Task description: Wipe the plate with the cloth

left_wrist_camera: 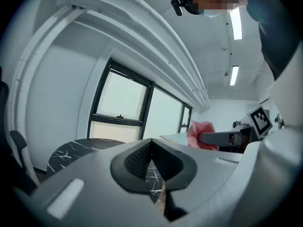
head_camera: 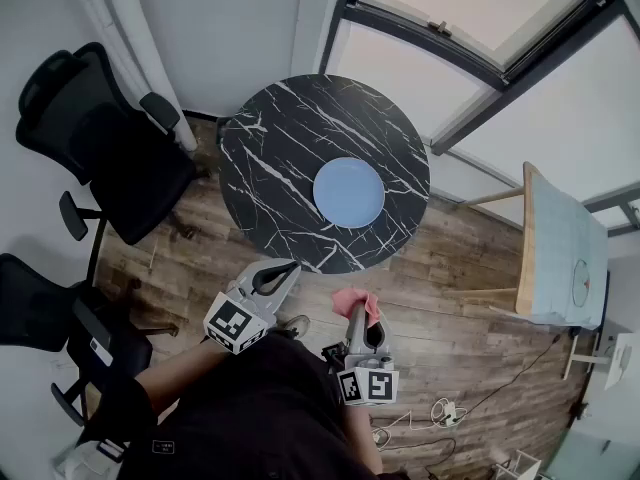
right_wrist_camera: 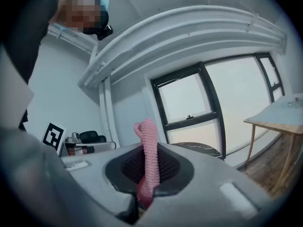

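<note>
Two hand-held grippers are held side by side, roughly level, short of a round black marble-patterned table (head_camera: pixel 262 148). The left gripper (head_camera: pixel 291 267) has its jaws pressed together with nothing between them. Just to its right, the right gripper (head_camera: pixel 358 315) is clamped on a pink knitted cloth (right_wrist_camera: pixel 148 141); a fold of the cloth stands up above the dark pads and the rest bunches out past the tips. The pale blue plate (head_camera: pixel 349 192) lies flat on the table, ahead of both grippers and well apart from them. It sits almost straight in front of the right gripper and forward and to the right of the left one, on the half of the tabletop nearer the window (head_camera: pixel 470 8). Two black office chairs (head_camera: pixel 105 138) stand off to the left of the left gripper. A wooden-legged table (head_camera: pixel 560 253) with a light top stands off to the right of the right gripper, on the wood floor (head_camera: pixel 440 298).
</note>
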The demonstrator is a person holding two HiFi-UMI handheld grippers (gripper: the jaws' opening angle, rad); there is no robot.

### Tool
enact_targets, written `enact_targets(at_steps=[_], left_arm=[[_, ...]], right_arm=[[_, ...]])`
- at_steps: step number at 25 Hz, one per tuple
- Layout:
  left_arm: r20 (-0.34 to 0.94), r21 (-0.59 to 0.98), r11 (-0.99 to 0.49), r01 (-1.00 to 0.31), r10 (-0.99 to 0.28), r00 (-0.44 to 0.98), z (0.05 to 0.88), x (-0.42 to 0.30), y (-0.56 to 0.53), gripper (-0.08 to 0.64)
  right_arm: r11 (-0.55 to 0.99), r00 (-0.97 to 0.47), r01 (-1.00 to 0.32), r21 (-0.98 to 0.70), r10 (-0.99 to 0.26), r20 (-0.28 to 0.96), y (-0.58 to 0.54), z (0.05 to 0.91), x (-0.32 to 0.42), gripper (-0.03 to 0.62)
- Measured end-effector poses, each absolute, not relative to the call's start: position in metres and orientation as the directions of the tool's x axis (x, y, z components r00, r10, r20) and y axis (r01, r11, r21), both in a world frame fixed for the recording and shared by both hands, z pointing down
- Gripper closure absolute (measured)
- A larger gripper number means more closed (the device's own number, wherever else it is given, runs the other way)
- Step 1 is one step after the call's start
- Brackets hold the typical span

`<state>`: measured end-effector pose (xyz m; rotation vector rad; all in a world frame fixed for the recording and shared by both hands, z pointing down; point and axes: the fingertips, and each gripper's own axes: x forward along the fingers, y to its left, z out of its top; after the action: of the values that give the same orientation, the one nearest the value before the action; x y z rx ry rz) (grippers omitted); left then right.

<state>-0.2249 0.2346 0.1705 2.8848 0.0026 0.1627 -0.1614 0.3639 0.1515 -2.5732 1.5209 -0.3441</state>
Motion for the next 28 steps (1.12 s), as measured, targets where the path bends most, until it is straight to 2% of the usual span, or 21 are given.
enact_targets(at_steps=[18,28], left_arm=[[0.120,0.256,-0.966,-0.028,0.003,0.993,0.170,-0.222,0.251,0.558],[0.157,0.242,-0.966,-0.086,-0.049,0.986,0.177,-0.219,0.273,0.558]], right_arm=[[-0.463,0.448,-0.854,-0.236,-0.886,0.119,0.378,0.150,-0.158,0.583],[-0.429,0.412,-0.867,-0.251,-0.903,0.122,0.406,0.160,-0.147,0.583]])
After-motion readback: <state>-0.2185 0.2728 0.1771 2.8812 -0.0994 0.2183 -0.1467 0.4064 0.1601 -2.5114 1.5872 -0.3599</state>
